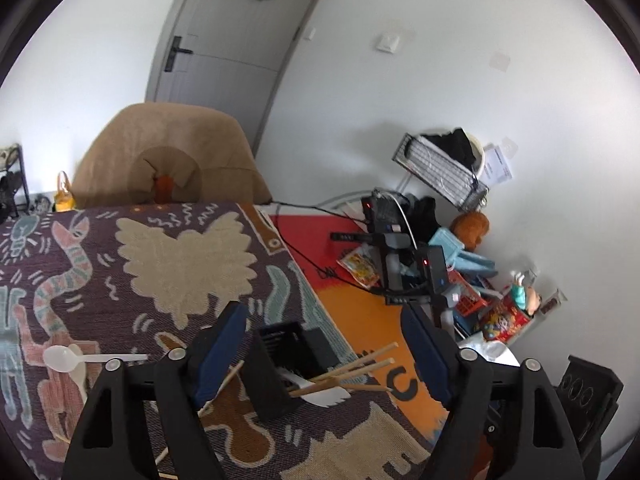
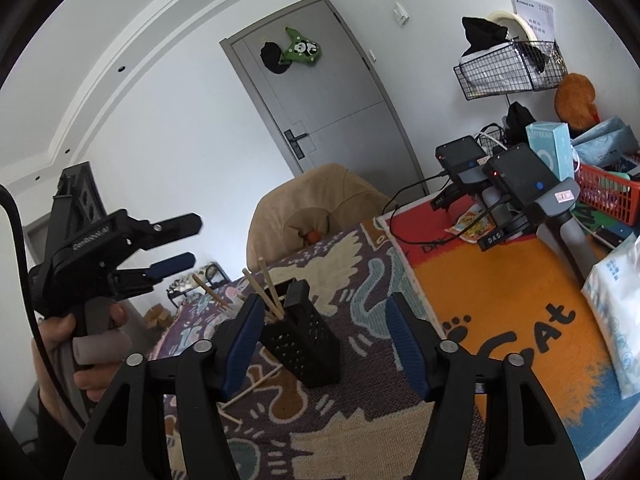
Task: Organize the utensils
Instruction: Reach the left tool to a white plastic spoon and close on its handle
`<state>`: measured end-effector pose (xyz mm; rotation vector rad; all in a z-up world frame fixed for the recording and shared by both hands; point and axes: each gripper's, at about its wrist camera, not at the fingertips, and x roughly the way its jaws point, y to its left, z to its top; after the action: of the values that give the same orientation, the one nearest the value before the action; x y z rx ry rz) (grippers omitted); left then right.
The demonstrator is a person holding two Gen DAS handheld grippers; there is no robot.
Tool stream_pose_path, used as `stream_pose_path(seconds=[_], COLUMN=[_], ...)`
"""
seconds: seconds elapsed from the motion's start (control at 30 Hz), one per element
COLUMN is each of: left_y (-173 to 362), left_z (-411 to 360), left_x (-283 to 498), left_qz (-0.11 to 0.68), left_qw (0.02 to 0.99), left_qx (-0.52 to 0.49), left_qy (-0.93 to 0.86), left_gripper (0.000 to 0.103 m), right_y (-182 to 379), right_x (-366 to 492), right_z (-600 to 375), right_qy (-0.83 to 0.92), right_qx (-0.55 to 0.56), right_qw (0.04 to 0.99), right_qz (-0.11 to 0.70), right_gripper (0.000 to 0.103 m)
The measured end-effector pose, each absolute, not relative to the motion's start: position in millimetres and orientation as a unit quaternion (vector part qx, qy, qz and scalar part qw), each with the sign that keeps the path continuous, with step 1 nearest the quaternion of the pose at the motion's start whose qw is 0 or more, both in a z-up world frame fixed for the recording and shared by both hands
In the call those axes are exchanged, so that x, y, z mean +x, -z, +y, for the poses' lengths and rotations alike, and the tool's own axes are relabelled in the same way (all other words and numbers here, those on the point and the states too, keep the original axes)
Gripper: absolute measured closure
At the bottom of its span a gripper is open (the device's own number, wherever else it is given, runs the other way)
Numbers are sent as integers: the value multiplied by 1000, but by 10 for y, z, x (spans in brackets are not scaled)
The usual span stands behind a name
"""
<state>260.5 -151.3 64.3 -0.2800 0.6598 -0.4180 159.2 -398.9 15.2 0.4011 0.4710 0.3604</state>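
Note:
A black perforated utensil holder (image 1: 292, 360) (image 2: 308, 344) stands on the patterned cloth (image 1: 180, 248). Several wooden chopsticks (image 1: 360, 364) (image 2: 264, 284) and a white plastic fork (image 1: 328, 396) stick out of it. A white plastic spoon (image 1: 64, 358) lies on the cloth to the left. Loose chopsticks (image 2: 256, 384) (image 1: 224, 384) lie beside the holder. My left gripper (image 1: 322, 352) (image 2: 172, 244) is open above the holder, nothing between its blue pads (image 1: 218, 352). My right gripper (image 2: 324, 344) is open too, its fingers either side of the holder without pressing it. A hand (image 2: 92, 344) holds the left gripper.
A tan chair (image 1: 172, 160) stands behind the table. On the orange mat (image 2: 500, 280) to the right are two black devices on stands (image 2: 516, 176), a red basket (image 2: 608, 196), a tissue pack (image 2: 620, 320) and cables. A wire basket (image 2: 508, 68) hangs on the wall.

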Motion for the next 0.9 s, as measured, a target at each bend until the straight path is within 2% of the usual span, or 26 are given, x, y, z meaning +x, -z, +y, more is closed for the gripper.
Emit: stream_pose_path(seconds=[0.23, 0.37, 0.43, 0.6, 0.9], left_y=[-638, -576, -527, -451, -282], left_z=[-1168, -947, -823, -583, -190], left_x=[2417, 2296, 2216, 2042, 1732], left_qz=[318, 315, 315, 314, 312], left_qw=[921, 923, 924, 927, 929], left_qx=[-139, -151, -157, -164, -178], left_qy=[179, 160, 150, 126, 91], left_gripper=[21, 11, 10, 4, 1], right_y=[-104, -101, -93, -96, -108], right_x=[1599, 1581, 1572, 1536, 1494], right_z=[-3894, -3779, -3726, -3586, -3323], right_qy=[-181, -186, -189, -194, -204], right_qx=[200, 191, 187, 175, 150], right_qw=[933, 932, 932, 933, 933], right_qz=[240, 244, 246, 246, 256], right_gripper=[11, 6, 1, 0, 0])
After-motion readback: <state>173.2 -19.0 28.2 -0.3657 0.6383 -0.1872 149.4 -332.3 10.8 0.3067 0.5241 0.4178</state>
